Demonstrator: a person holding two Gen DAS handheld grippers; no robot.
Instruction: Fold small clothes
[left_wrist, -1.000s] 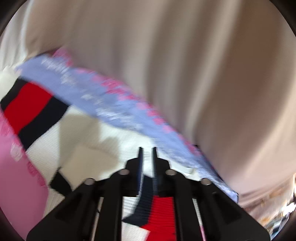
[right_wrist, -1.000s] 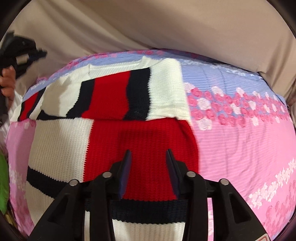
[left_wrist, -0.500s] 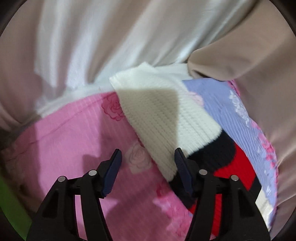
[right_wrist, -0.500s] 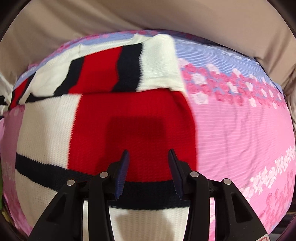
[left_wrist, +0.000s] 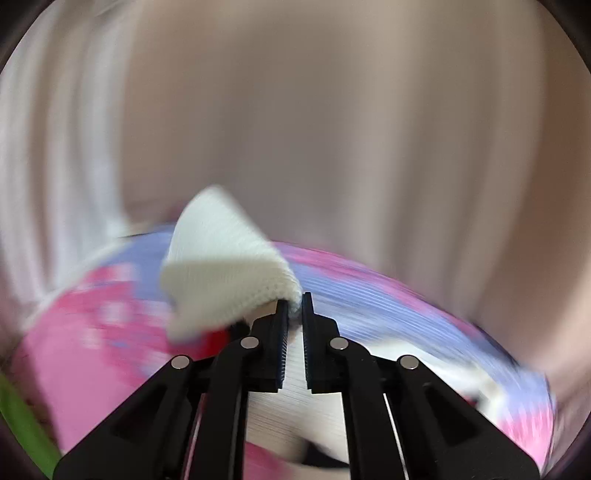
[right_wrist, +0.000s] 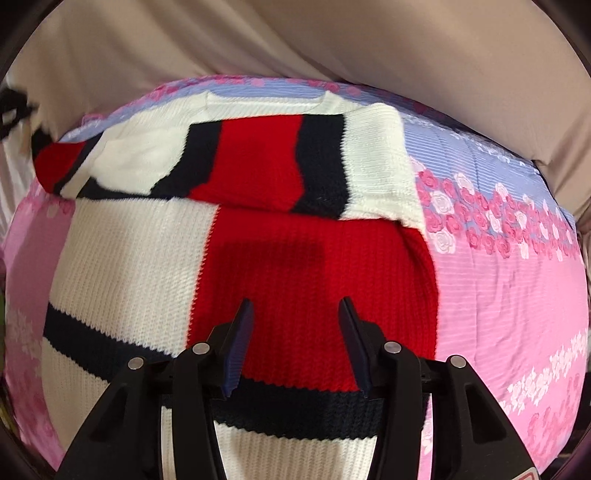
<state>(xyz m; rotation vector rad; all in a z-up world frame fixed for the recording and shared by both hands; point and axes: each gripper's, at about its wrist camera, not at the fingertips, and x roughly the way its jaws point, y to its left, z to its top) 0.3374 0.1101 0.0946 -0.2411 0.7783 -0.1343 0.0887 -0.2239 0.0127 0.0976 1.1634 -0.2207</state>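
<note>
Knit sweater (right_wrist: 295, 266), red, white, navy, folded

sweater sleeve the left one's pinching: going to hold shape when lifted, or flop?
Likely floppy: the sweater is soft ribbed knit, and the sleeve in the left hand-held gripper already bends into a loose cone. Probably grippy, not slippery, given the coarse knit. It may drag the body along on the bedsheet.

Pink-and-lilac floral bedsheet (right_wrist: 498, 280) under a red, white and navy knitted sweater (right_wrist: 295, 266).
</note>
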